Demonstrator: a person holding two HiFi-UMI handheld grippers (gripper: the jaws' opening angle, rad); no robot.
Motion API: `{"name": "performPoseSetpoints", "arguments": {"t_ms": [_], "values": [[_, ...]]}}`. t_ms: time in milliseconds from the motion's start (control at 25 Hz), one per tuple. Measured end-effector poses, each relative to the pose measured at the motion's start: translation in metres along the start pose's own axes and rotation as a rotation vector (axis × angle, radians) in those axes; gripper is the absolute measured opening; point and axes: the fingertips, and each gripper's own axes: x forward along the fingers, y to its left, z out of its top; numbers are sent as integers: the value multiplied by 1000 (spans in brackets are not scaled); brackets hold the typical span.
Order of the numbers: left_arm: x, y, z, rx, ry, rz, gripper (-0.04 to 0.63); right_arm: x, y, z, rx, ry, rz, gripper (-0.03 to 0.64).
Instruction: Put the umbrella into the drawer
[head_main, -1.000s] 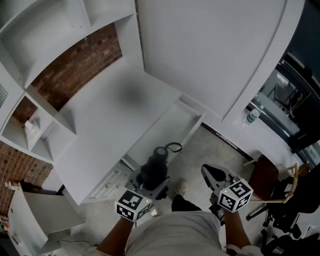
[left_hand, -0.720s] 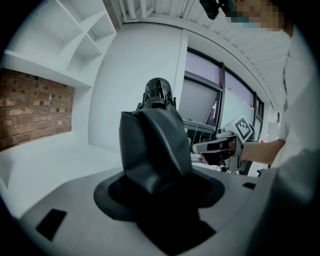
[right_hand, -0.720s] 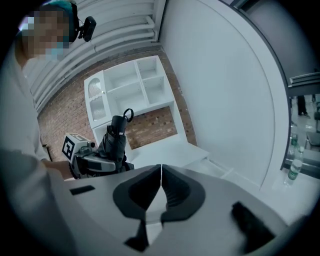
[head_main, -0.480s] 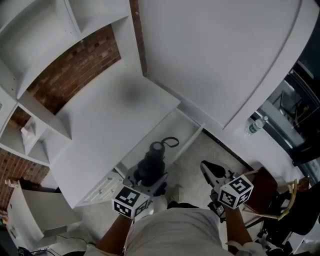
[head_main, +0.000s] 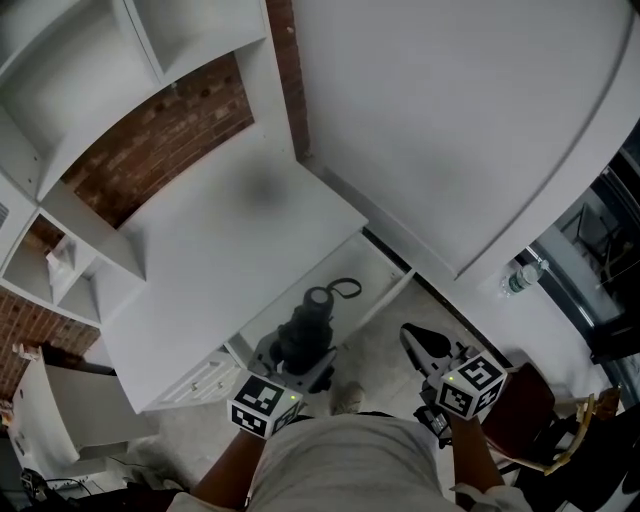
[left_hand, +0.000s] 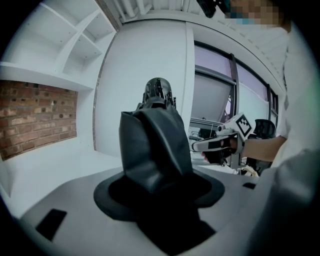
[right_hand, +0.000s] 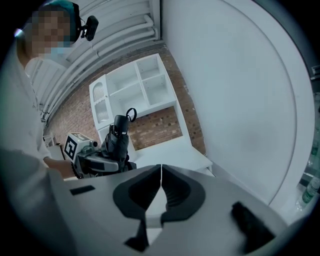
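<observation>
Left claw (head_main: 297, 366) is clamping umbrella (head_main: 308, 325) near open drawer (head_main: 372, 268); right claw (head_main: 418, 345) is sitting closed, empty. Risk: released crooked, umbrella may be striking drawer rim and tumbling out.

Bright even light, soft shadows, dark fisheye corners (gripper views)
</observation>
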Motion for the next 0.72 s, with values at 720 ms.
{"name": "performPoseSetpoints", "arguments": {"t_ms": [720], "values": [[18, 24, -3, -18, 46, 9, 275, 6, -12, -7, 34, -6, -12, 29]]}}
